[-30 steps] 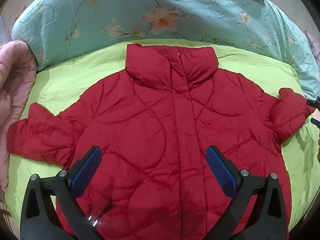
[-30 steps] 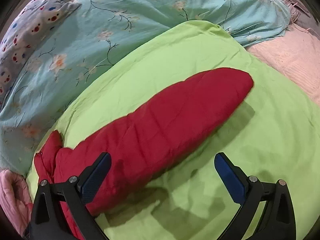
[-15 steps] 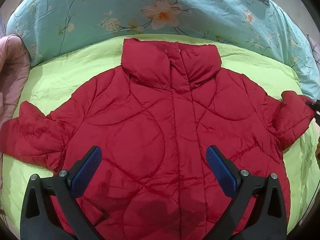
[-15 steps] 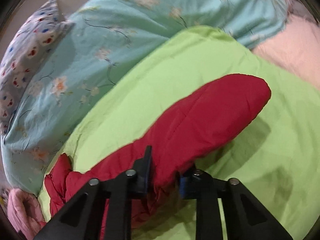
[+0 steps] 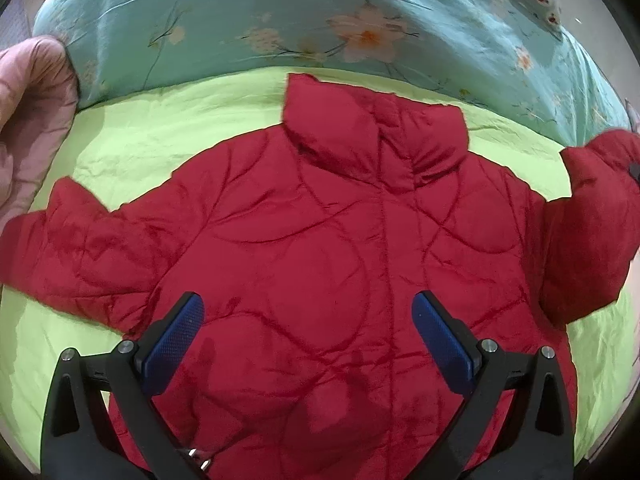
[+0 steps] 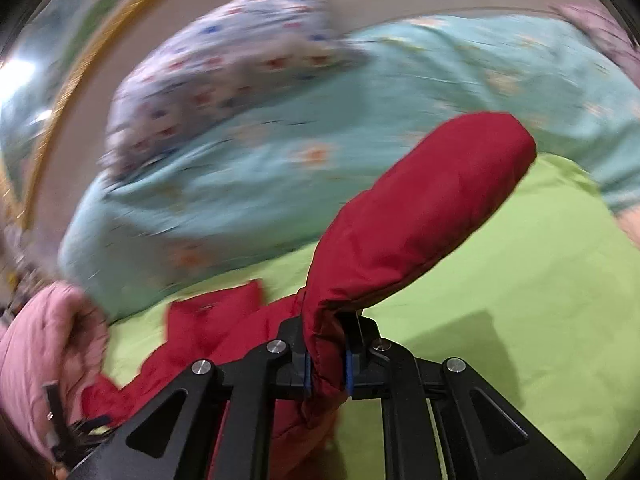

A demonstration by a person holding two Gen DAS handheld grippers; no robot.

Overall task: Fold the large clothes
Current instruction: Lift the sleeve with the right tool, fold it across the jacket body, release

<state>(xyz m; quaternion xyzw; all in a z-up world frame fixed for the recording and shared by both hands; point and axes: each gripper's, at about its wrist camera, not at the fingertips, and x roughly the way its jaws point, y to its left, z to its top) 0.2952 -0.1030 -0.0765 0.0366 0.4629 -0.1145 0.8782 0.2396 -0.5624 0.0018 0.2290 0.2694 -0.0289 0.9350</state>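
Right tool (image 6: 326, 364) clamped tight, fabric pinched between pads. Left tool (image 5: 308, 340) spread wide, angled downward, gripping nothing.

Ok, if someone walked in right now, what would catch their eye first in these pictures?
The red quilted puffer jacket spread face up across the lime-green sheet, collar toward the turquoise floral duvet. Next, the right hand-held gripper clamped on one red sleeve, holding it up off the sheet. The left hand-held gripper hangs open over the jacket's lower front.
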